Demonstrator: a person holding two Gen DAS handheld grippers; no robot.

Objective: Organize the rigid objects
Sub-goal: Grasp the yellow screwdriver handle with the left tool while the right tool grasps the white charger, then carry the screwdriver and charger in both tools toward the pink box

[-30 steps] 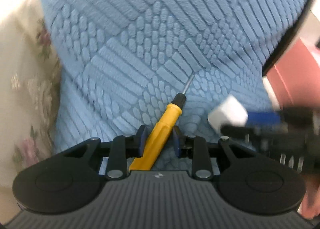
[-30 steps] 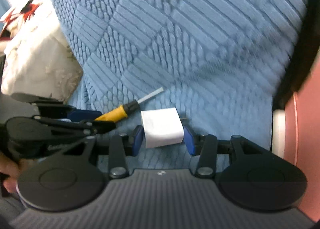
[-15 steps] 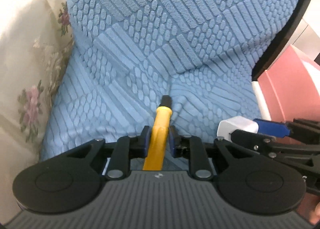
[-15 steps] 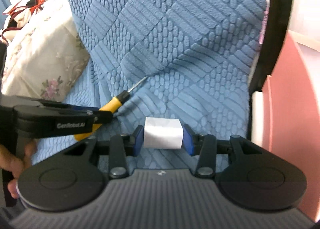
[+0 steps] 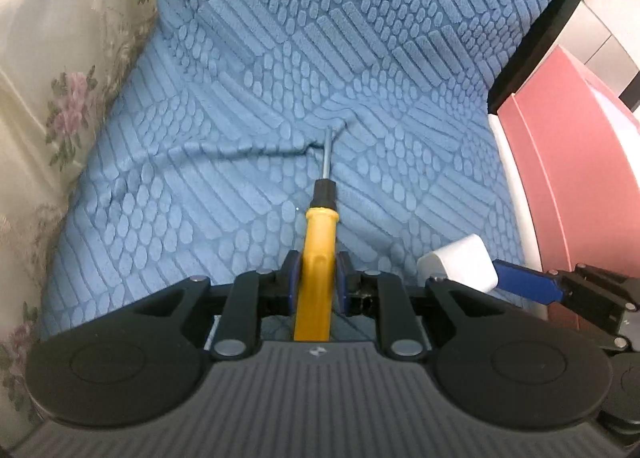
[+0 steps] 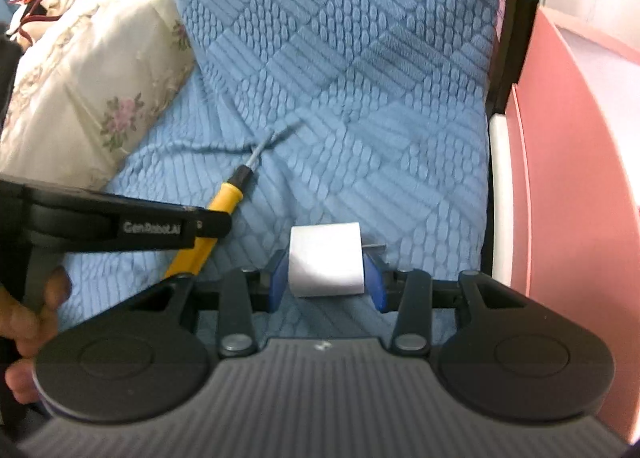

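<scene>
My left gripper (image 5: 317, 278) is shut on a yellow-handled screwdriver (image 5: 319, 242); its black collar and metal shaft point forward over the blue textured sofa cover (image 5: 320, 57). The screwdriver also shows in the right wrist view (image 6: 224, 201), partly hidden by the left gripper's body. My right gripper (image 6: 326, 272) is shut on a white plug adapter (image 6: 325, 260), whose metal prong sticks out to the right. The adapter shows in the left wrist view (image 5: 460, 262) at the lower right, held between blue pads (image 5: 524, 285).
A floral cream pillow (image 6: 80, 89) lies to the left on the sofa. A pink cabinet or panel (image 6: 568, 177) and a black frame edge (image 6: 516, 37) stand at the right. A hand (image 6: 24, 322) holds the left gripper.
Both grippers have lifted and pulled back from the sofa with their objects held. The screwdriver has turned from slanting right to pointing straight ahead.
</scene>
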